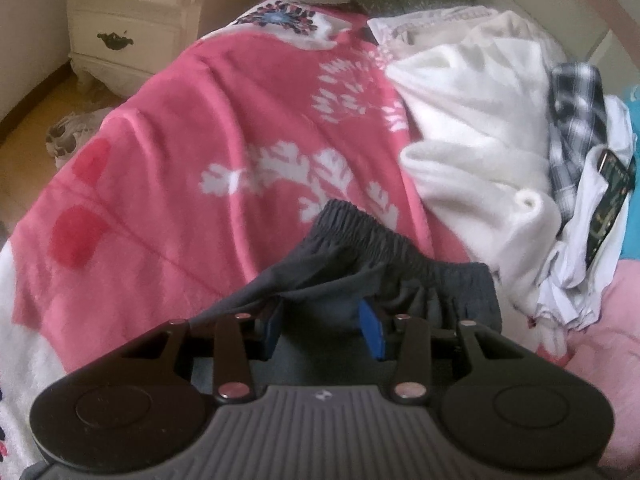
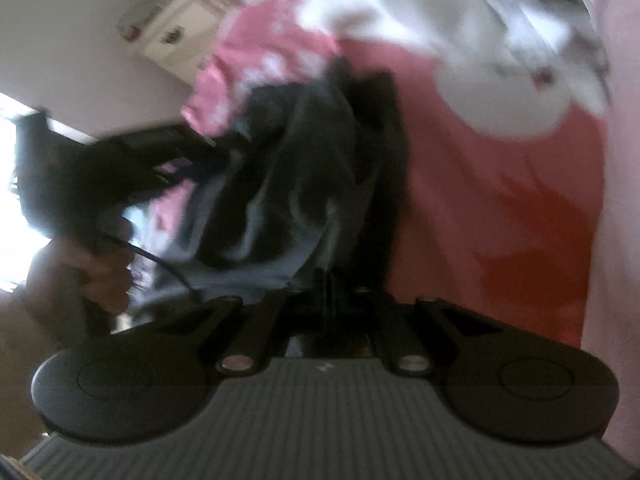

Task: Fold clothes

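Left view, left hand-held gripper [image 1: 323, 322]: blue pads spread apart, dark grey shorts [image 1: 384, 256] draped between and just ahead, elastic waistband up.
Beyond it: pink floral bedspread [image 1: 192, 152]; white clothes pile [image 1: 472, 128] ahead-right.
Right view, right hand-held gripper [image 2: 330, 292]: blurred, fingers pressed together on the shorts' [image 2: 288, 184] edge; cloth hangs ahead-left.

You are working in a home bedroom. A bed spread with a pink floral blanket [image 1: 208, 132] fills the scene. Beyond the blanket's far left corner a cream nightstand [image 1: 124, 20] with ornate dark drawer pulls stands on a wooden floor [image 1: 36, 120]. Along the blanket's right side lies a heap of unfolded laundry [image 1: 480, 128], white pieces and a plaid one.
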{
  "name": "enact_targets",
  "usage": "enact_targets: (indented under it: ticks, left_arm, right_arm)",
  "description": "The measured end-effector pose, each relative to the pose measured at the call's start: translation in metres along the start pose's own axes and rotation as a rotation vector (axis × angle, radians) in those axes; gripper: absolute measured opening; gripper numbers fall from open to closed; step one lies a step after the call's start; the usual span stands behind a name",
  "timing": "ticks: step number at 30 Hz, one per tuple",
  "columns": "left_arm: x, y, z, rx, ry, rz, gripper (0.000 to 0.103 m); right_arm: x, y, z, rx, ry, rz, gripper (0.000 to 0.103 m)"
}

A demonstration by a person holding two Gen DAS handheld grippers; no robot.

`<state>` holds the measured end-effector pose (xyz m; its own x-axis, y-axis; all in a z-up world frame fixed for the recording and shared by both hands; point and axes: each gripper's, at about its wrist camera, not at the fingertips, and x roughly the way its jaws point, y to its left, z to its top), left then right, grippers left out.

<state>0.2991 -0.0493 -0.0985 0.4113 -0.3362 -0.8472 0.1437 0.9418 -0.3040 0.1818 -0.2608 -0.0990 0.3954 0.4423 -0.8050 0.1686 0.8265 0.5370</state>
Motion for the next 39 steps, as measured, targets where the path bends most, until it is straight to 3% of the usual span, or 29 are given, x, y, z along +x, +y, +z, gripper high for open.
enact_targets:
  ticks: [5,13,17,19,21,25,29,32,34,35,39]
  left_arm:
    - [0.004,-0.005,-0.004,0.019,-0.004,0.015,0.042]
    - [0.007,-0.008,-0.005,0.031,-0.011,0.018,0.042]
    - [0.008,-0.009,-0.005,0.035,-0.013,0.019,0.043]
    - [0.009,-0.009,-0.006,0.037,-0.013,0.02,0.043]
    - [0.009,-0.01,-0.006,0.04,-0.014,0.021,0.043]
    - [0.011,-0.01,-0.007,0.044,-0.015,0.023,0.043]
    - [0.012,-0.011,-0.007,0.048,-0.016,0.024,0.043]
    - [0.012,-0.011,-0.008,0.05,-0.016,0.025,0.043]
    - [0.012,-0.011,-0.008,0.052,-0.016,0.025,0.043]
    - [0.012,-0.011,-0.008,0.052,-0.016,0.025,0.043]
    - [0.011,-0.012,-0.007,0.056,-0.018,0.019,0.043]
  right_arm:
    - [0.019,-0.015,-0.016,0.015,0.028,-0.024,0.0]
    - [0.008,-0.007,-0.019,-0.014,0.028,-0.024,0.001]
    - [0.0,-0.005,-0.011,-0.016,0.04,-0.064,0.01]
    - [-0.017,0.008,-0.004,-0.106,0.003,-0.094,0.019]
    - [-0.034,0.022,0.0,-0.217,-0.067,-0.129,0.034]
    - [-0.041,0.029,0.02,-0.272,-0.185,-0.141,0.038]
    - [-0.017,0.023,0.05,-0.251,-0.257,-0.147,0.038]
    - [0.006,0.021,0.066,-0.211,-0.239,-0.131,0.034]
    - [0.016,0.019,0.071,-0.2,-0.224,-0.115,0.019]
    - [0.019,0.02,0.071,-0.206,-0.224,-0.114,0.006]
    - [0.017,0.027,0.065,-0.242,-0.258,-0.124,0.002]
